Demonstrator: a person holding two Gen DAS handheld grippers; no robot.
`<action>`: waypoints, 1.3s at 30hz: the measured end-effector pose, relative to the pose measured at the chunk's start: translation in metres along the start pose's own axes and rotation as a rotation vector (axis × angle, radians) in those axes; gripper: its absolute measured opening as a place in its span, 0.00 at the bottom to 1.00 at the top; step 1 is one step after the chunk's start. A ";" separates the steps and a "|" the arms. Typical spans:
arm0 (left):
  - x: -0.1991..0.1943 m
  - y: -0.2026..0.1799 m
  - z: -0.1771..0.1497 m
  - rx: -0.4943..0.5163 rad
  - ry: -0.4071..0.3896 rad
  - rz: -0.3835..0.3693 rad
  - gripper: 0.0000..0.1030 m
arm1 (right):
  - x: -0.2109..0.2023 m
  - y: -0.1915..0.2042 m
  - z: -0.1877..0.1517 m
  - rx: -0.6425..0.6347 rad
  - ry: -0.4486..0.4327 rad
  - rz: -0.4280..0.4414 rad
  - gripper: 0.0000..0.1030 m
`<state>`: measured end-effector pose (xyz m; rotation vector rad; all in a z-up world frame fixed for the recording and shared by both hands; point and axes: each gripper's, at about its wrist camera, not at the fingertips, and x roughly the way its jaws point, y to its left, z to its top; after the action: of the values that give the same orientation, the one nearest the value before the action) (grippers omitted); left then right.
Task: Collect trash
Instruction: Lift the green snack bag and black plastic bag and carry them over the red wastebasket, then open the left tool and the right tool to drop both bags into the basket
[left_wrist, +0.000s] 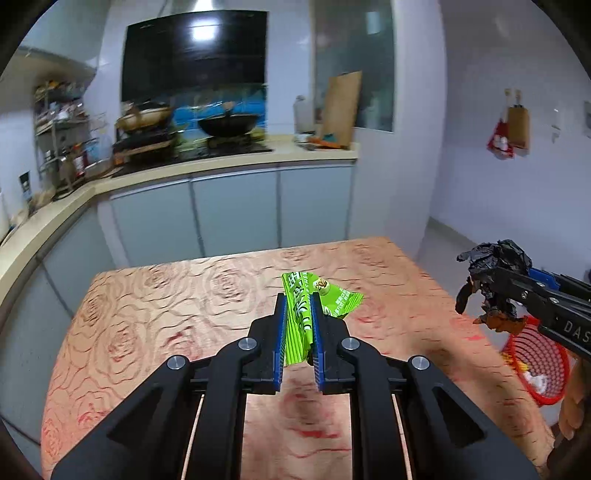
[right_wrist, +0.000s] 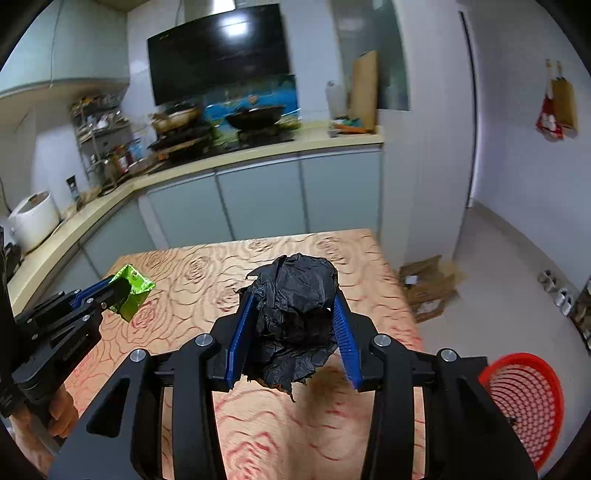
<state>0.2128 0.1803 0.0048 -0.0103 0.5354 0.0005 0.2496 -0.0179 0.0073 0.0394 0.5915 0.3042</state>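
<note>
My left gripper (left_wrist: 298, 299) is shut on a crumpled green snack wrapper (left_wrist: 306, 306), held above the table with the rose-patterned cloth (left_wrist: 166, 295). From the right wrist view the same wrapper (right_wrist: 135, 291) shows at the left, pinched in the left gripper (right_wrist: 110, 291). My right gripper (right_wrist: 295, 299) is shut on a wad of crumpled black paper (right_wrist: 295, 314) with brownish scraps hanging below it. In the left wrist view that black wad (left_wrist: 491, 266) hangs at the right edge in the right gripper (left_wrist: 491, 284). A red mesh basket (right_wrist: 524, 398) stands on the floor to the right of the table.
Behind the table runs a kitchen counter (left_wrist: 221, 166) with a stove, a black wok (left_wrist: 227, 123) and a range hood. A white rice cooker (right_wrist: 33, 218) sits on the counter at left. Flattened cardboard (right_wrist: 428, 284) lies on the floor by the wall.
</note>
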 end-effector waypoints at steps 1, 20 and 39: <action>0.000 -0.009 0.000 0.010 0.000 -0.016 0.11 | -0.003 -0.005 -0.001 0.005 -0.003 -0.010 0.40; 0.036 -0.259 -0.031 0.292 0.157 -0.463 0.11 | -0.082 -0.208 -0.077 0.242 0.072 -0.330 0.40; 0.062 -0.298 -0.055 0.333 0.270 -0.538 0.63 | -0.070 -0.245 -0.106 0.421 0.157 -0.222 0.63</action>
<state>0.2388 -0.1184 -0.0713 0.1734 0.7843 -0.6227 0.2023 -0.2772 -0.0729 0.3556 0.8009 -0.0372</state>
